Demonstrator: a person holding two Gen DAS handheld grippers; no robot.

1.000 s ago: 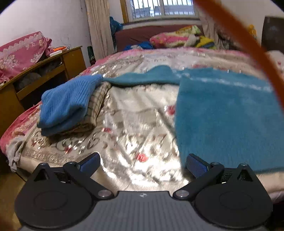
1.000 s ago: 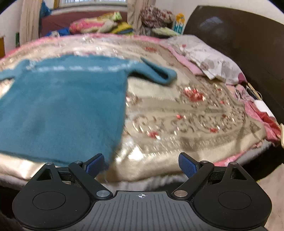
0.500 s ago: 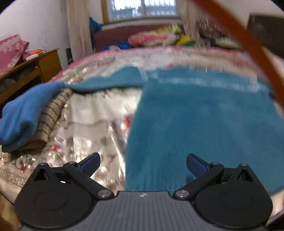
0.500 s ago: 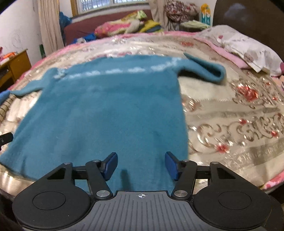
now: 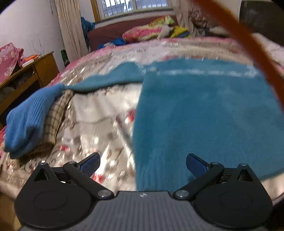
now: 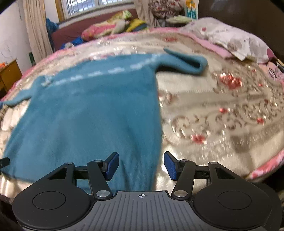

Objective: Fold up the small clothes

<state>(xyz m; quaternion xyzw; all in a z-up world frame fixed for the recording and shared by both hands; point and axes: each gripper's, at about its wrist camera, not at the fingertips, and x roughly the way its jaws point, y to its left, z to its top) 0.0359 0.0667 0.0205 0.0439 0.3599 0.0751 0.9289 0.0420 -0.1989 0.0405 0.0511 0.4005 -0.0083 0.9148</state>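
Note:
A teal sweater (image 5: 204, 113) lies flat on the patterned bedspread (image 5: 99, 124), sleeves spread out to both sides. My left gripper (image 5: 142, 164) is open, hovering at the sweater's near left hem corner. In the right wrist view the sweater (image 6: 92, 113) fills the left half, its right sleeve (image 6: 186, 62) folded back on itself. My right gripper (image 6: 141, 166) is open, narrower than the left, straddling the sweater's near right hem edge. Neither holds anything.
A folded blue knit (image 5: 28, 122) on a plaid garment (image 5: 55, 119) lies at the bed's left edge. A wooden desk (image 5: 26, 74) stands to the left. A pillow (image 6: 236, 40) and dark headboard (image 6: 248, 16) are on the right. An orange strap (image 5: 248, 44) crosses the left view.
Both grippers swung over the sweater's near hem. The right gripper's jaws narrowed from wide open, and both views are motion-blurred.

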